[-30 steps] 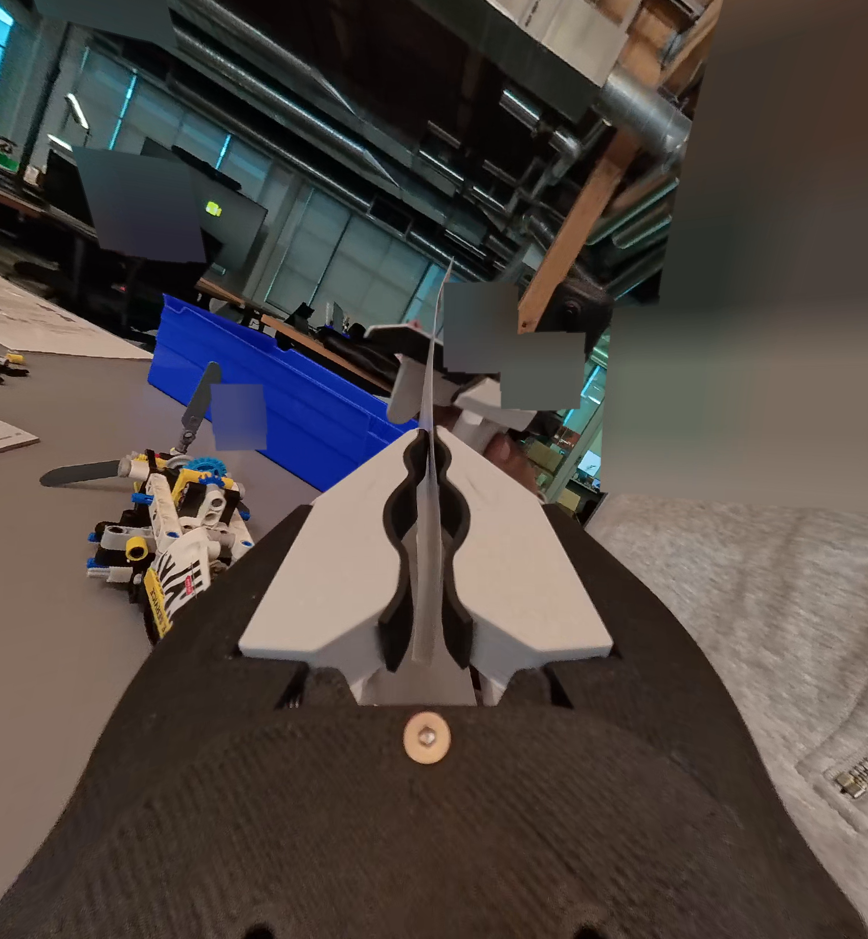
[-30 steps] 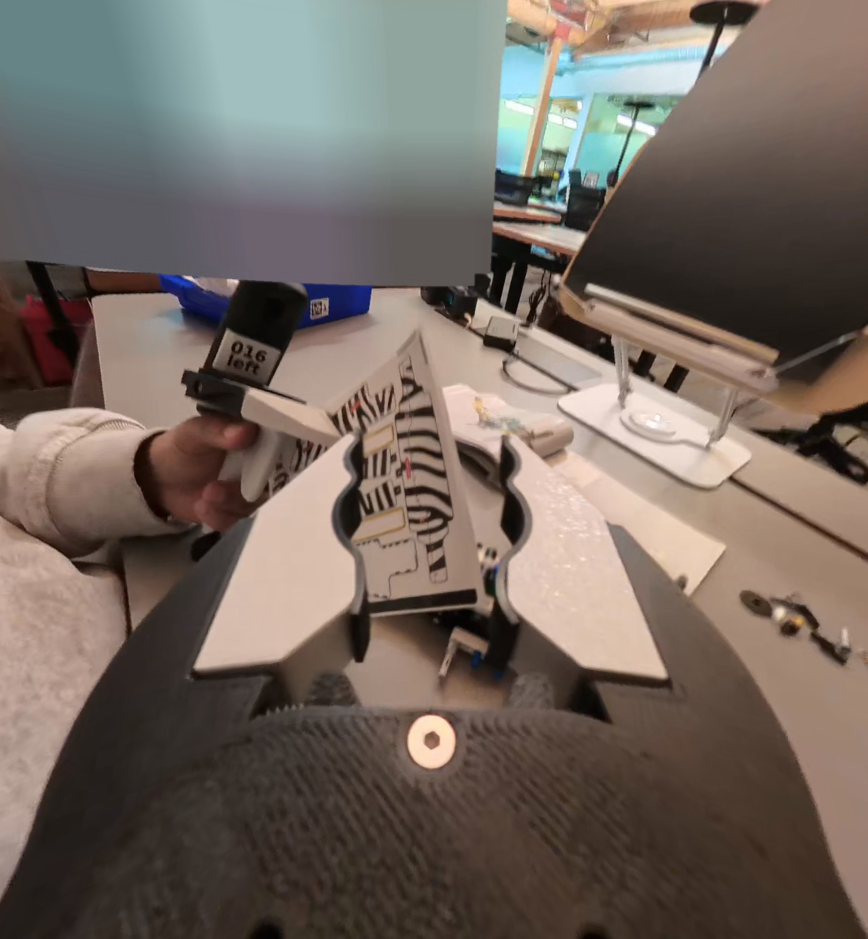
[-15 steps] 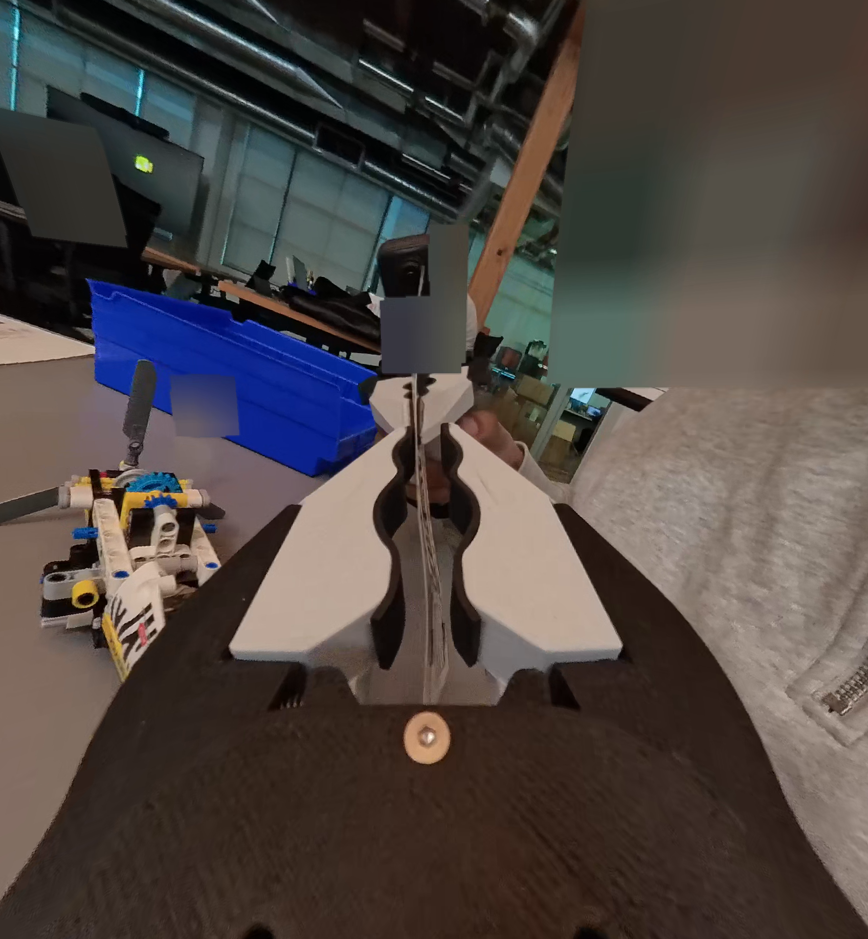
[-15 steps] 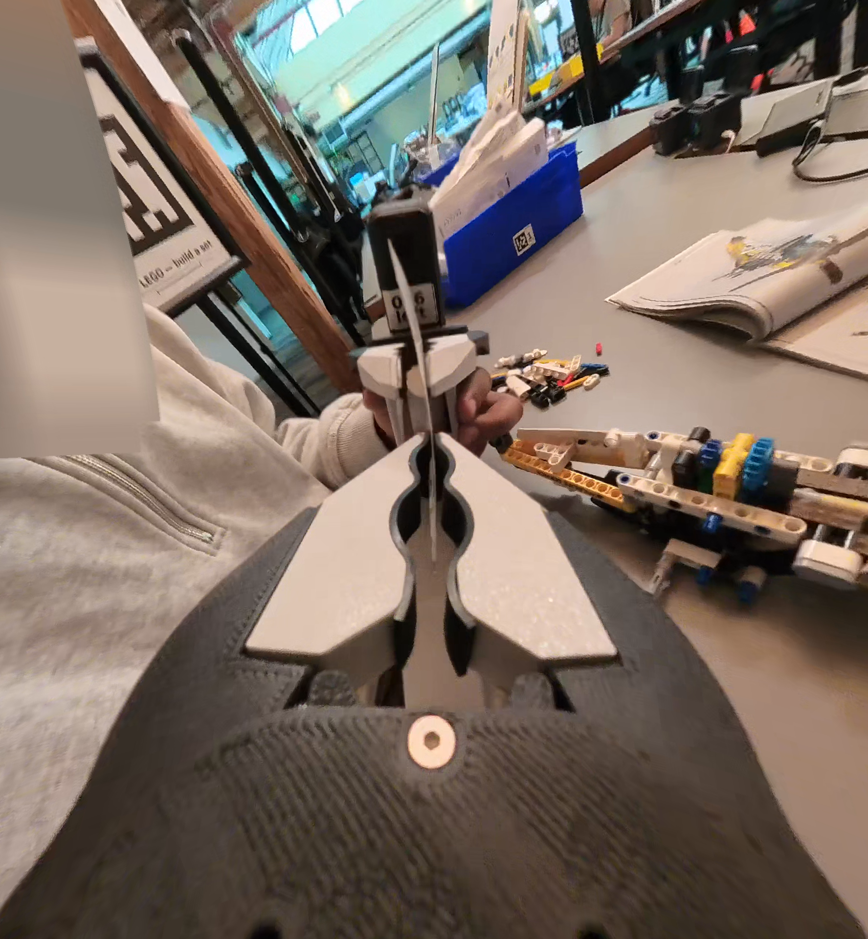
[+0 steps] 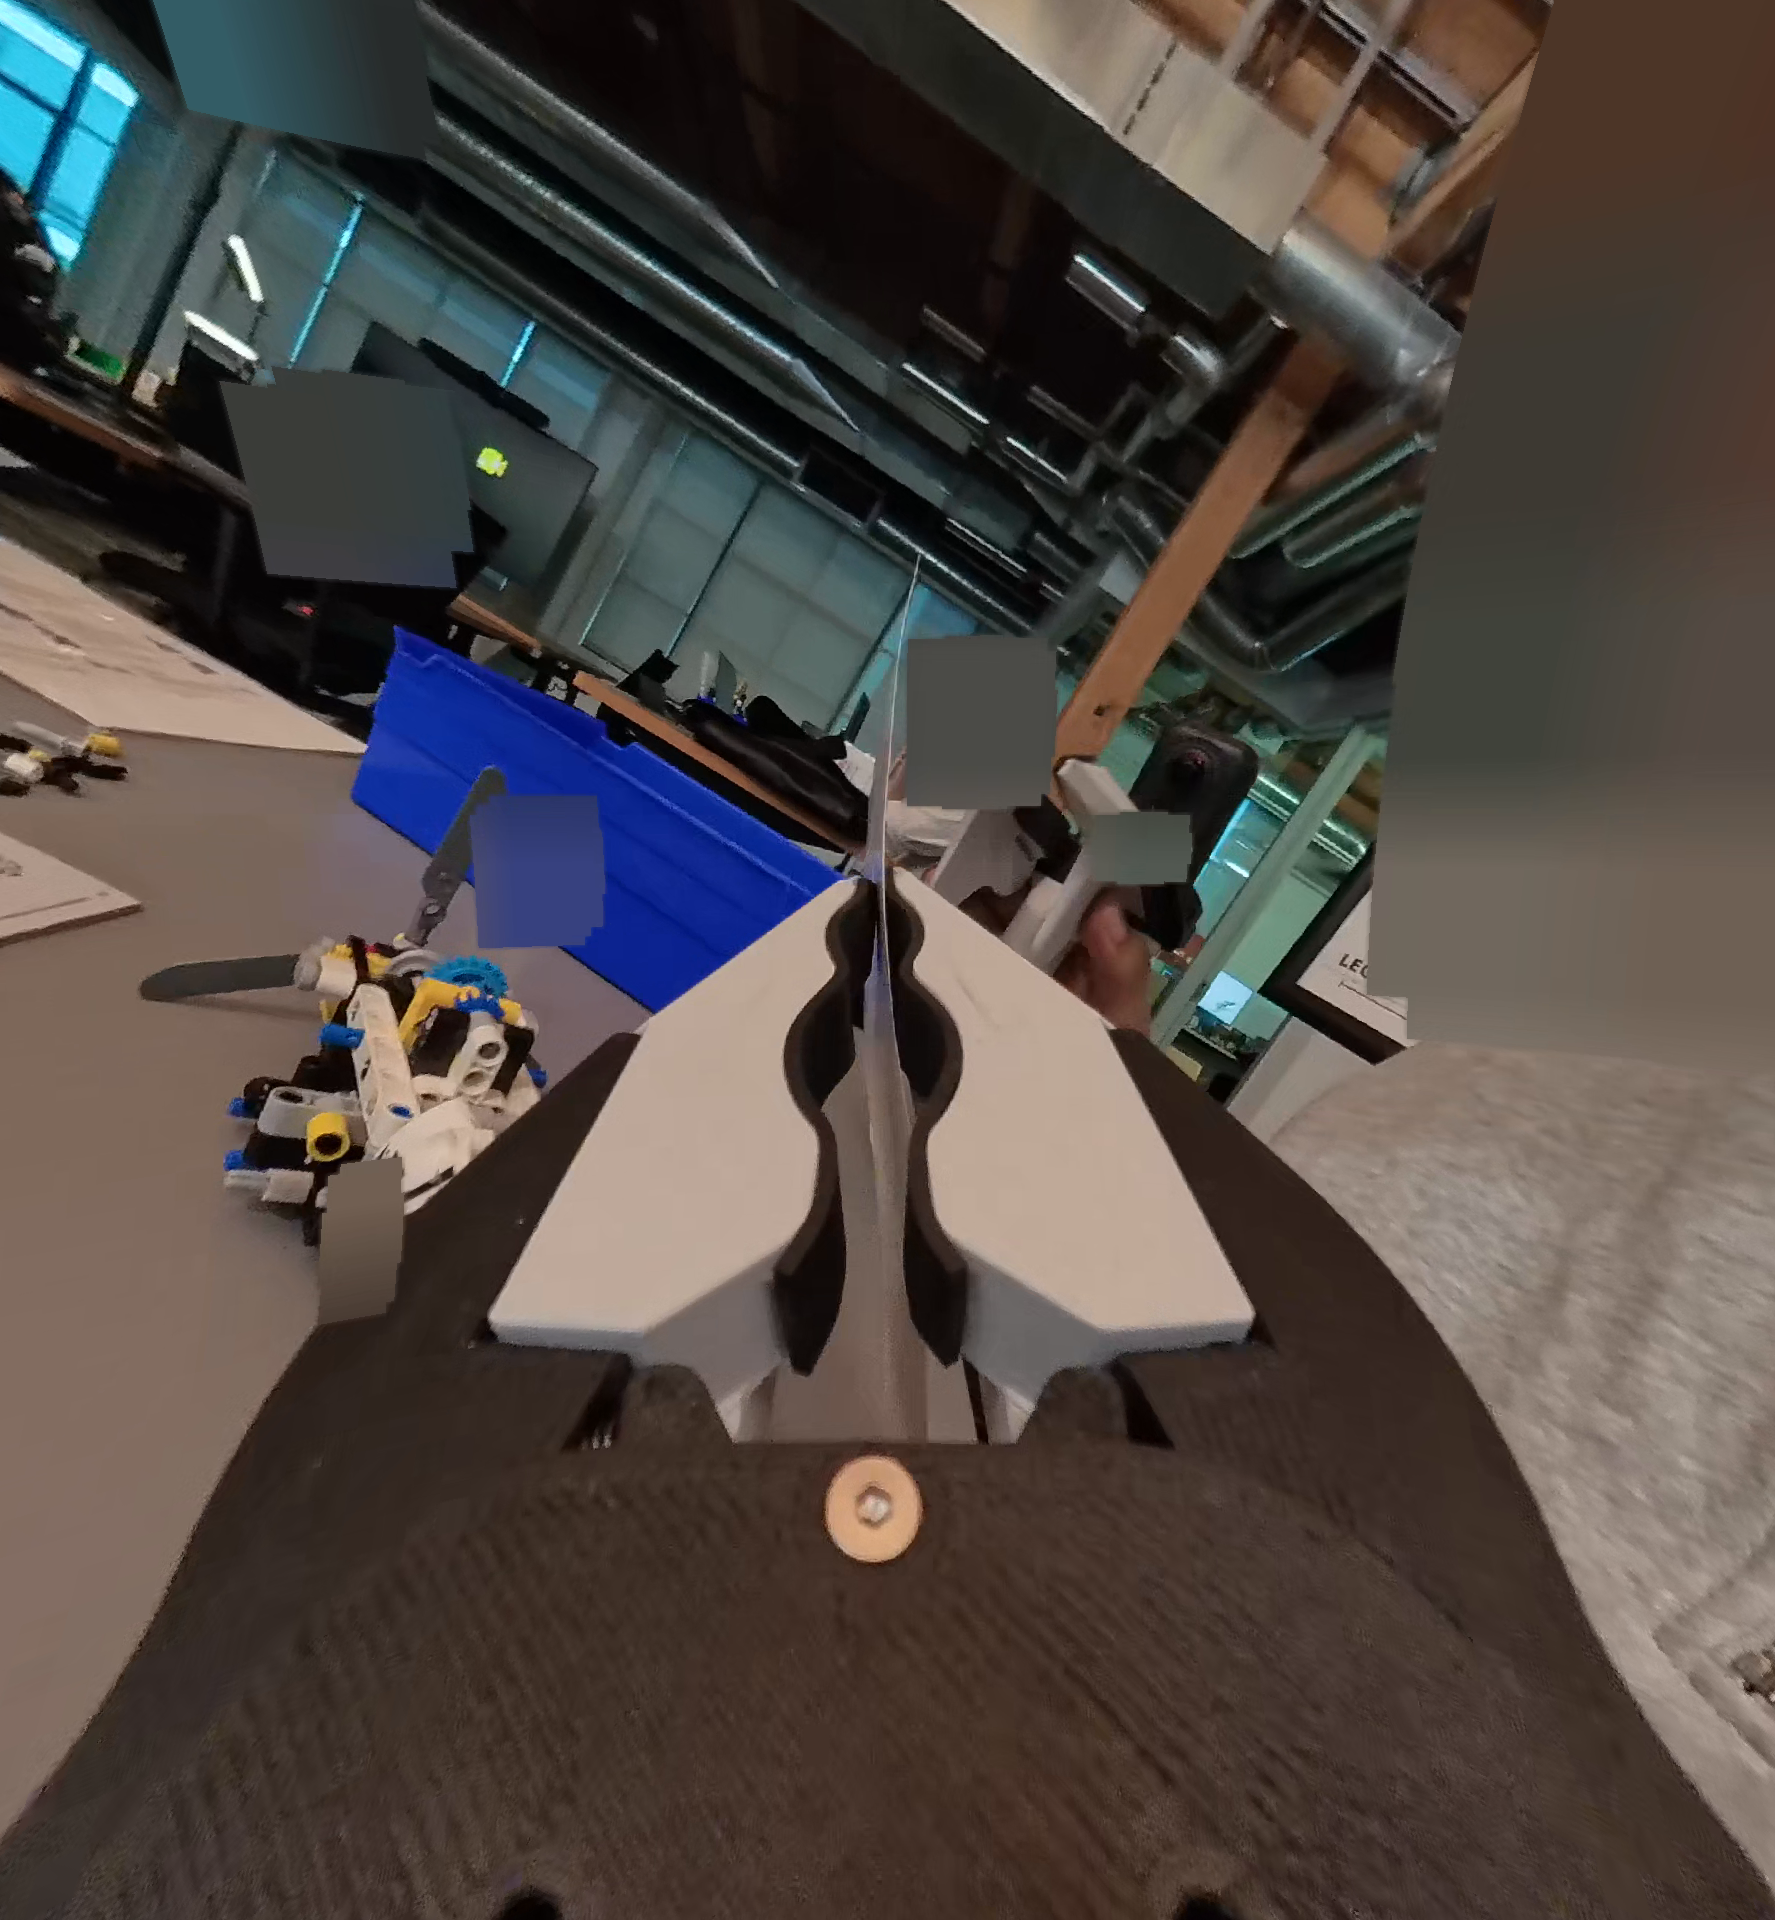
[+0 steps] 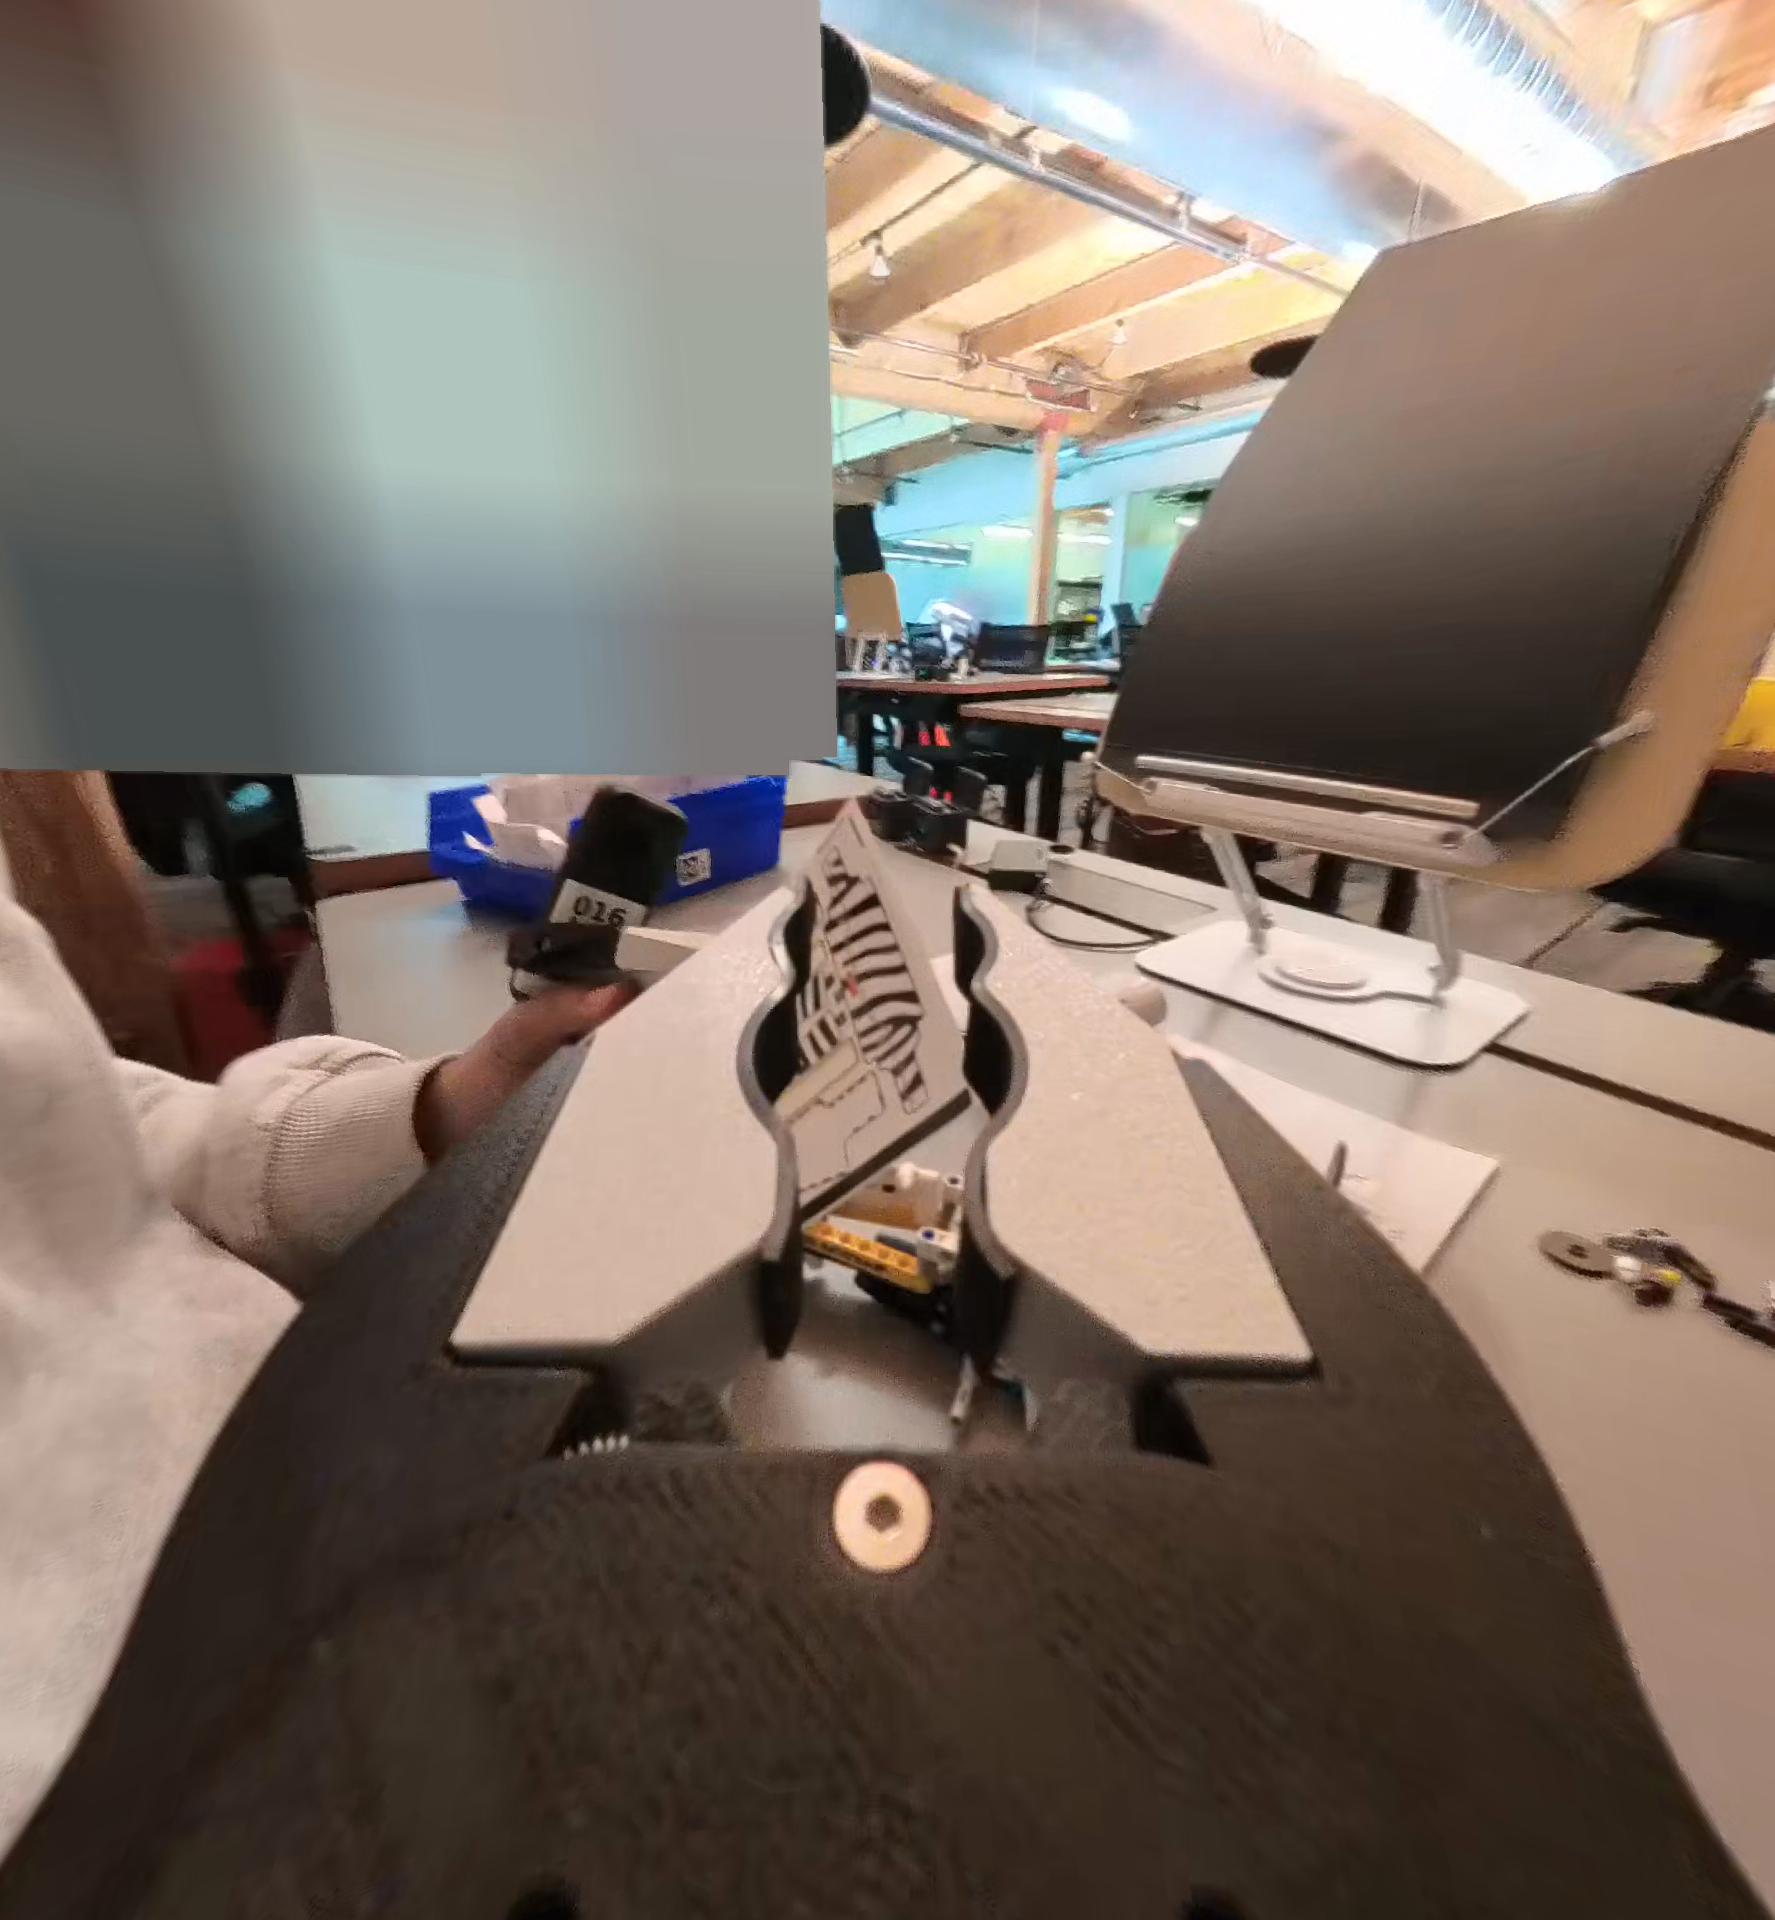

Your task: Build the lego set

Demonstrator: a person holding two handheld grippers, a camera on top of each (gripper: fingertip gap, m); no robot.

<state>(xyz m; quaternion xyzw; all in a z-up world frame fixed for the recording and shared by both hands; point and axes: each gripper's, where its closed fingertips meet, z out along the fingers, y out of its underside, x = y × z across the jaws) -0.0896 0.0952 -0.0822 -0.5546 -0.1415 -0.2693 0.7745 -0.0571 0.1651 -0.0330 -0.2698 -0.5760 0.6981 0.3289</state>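
Observation:
My left gripper (image 5: 878,894) is shut on a thin sticker sheet (image 5: 878,1195), seen edge-on and sticking up past the fingertips. In the right wrist view the same sheet (image 6: 867,997) shows its zebra-striped face, standing between the fingers of my right gripper (image 6: 888,904). The right jaws are open and do not clamp it. The left gripper's body (image 6: 613,914) shows at the left, held by a hand. The partly built lego model (image 5: 395,1070) lies on the grey table, left of my left gripper. Part of the model (image 6: 883,1236) shows under the sheet.
A blue bin (image 5: 592,821) stands behind the model and also shows in the right wrist view (image 6: 727,821). Instruction papers (image 5: 83,655) and loose parts (image 5: 21,748) lie far left. A tablet on a stand (image 6: 1434,582) and small parts (image 6: 1693,1278) are at right. A grey sleeve (image 6: 83,1195) is close.
Half a second ago the right jaws were nearly shut around the sheet's edge, facing the left gripper. Now they are open and the view has swung toward the tablet. The left gripper stays shut on the sheet.

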